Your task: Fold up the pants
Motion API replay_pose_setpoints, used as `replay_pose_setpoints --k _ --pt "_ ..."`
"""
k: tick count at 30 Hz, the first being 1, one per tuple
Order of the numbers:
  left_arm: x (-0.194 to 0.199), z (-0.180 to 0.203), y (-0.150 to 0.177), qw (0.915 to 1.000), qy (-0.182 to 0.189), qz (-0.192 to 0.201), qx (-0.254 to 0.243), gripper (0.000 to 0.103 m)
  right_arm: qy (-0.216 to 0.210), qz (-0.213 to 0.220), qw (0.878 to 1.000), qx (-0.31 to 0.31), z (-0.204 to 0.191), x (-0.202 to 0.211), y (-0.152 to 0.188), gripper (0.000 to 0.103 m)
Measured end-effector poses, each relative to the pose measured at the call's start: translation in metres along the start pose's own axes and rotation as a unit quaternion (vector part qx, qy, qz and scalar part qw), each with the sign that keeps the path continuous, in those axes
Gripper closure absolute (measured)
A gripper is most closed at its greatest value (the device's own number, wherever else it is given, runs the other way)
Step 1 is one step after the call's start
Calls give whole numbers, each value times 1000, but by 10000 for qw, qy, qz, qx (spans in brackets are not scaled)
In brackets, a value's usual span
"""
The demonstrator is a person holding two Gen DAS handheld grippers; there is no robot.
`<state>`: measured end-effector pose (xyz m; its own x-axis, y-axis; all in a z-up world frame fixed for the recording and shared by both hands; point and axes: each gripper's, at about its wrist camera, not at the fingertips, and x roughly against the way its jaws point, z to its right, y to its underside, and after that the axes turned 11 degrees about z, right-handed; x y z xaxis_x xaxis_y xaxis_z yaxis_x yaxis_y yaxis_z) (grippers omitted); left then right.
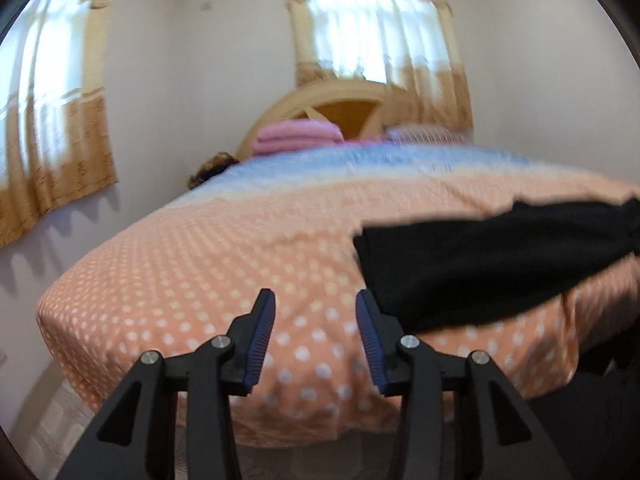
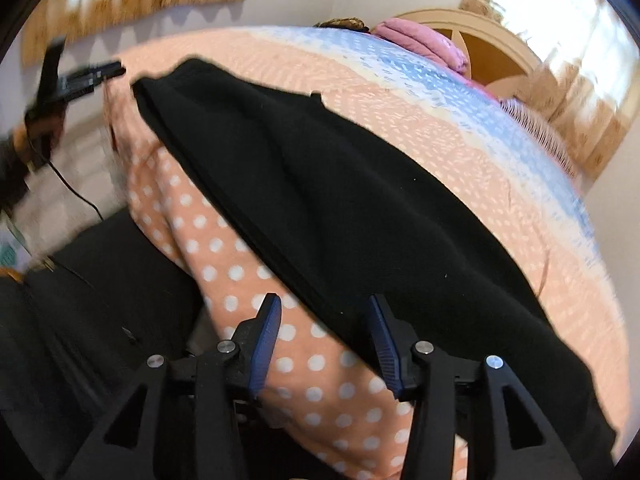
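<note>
while both tongs gape empty, left tongs (image 1: pixel 315 312) (blurred), right tongs (image 2: pixel 325 316), black pants (image 2: pixel 340 184) on bed (image 1: pixel 200 264)

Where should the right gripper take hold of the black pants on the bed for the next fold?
Probably the near long edge of the black pants, where it runs along the edge of the bed. The open right gripper already straddles it, so coming in from the bed's edge looks easiest.
</note>
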<state>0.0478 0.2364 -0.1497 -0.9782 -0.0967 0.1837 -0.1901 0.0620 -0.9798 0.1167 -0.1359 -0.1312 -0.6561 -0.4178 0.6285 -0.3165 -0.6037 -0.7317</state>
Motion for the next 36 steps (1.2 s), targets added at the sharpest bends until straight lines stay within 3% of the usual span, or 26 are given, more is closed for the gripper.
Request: replay_pose_setpoints --k 2,4,7,11,15,17,22,24,26,27,30,36 --pt "2 9 -18 9996 148 213 111 53 -87 79 9997 -217 6 2 -8 56" --pt "-2 31 -38 9979 485 394 144 40 -125 176 9990 -381 12 2 -21 56" --pt "-17 67 -52 9944 967 423 100 40 -82 345 9975 -608 17 -1 -39 56" --pt "-47 108 -44 9890 1477 38 49 40 -269 431 9952 -840 11 -14 -58 56" --pt "-59 113 -10 9789 1816 -890 299 40 -758 409 9916 -961 -10 -36 -72 56" --pt "-52 108 4 9730 1909 -1202 488 40 -1005 367 9897 -947 -26 -53 -79 56" --pt "-21 105 8 9726 1953 -1201 394 40 -1564 -77 9831 -951 -67 -100 -82 56" --pt "-17 101 5 9713 1949 -1223 597 40 -1469 -12 9865 -722 -79 -101 -77 55" --pt "-10 96 -3 9762 1800 -1007 669 40 -1519 -73 9869 -536 -81 -95 -77 56" --pt "-11 94 -6 9782 1742 -884 705 39 -1607 -123 9850 -618 -77 -92 -78 56" --pt "-8 91 -22 9806 1687 -497 871 21 -1502 29 9834 -1016 -47 -84 -89 56" --pt "-42 121 -36 9798 1837 -439 652 21 -1174 251 9573 -2631 32 -116 -121 56"
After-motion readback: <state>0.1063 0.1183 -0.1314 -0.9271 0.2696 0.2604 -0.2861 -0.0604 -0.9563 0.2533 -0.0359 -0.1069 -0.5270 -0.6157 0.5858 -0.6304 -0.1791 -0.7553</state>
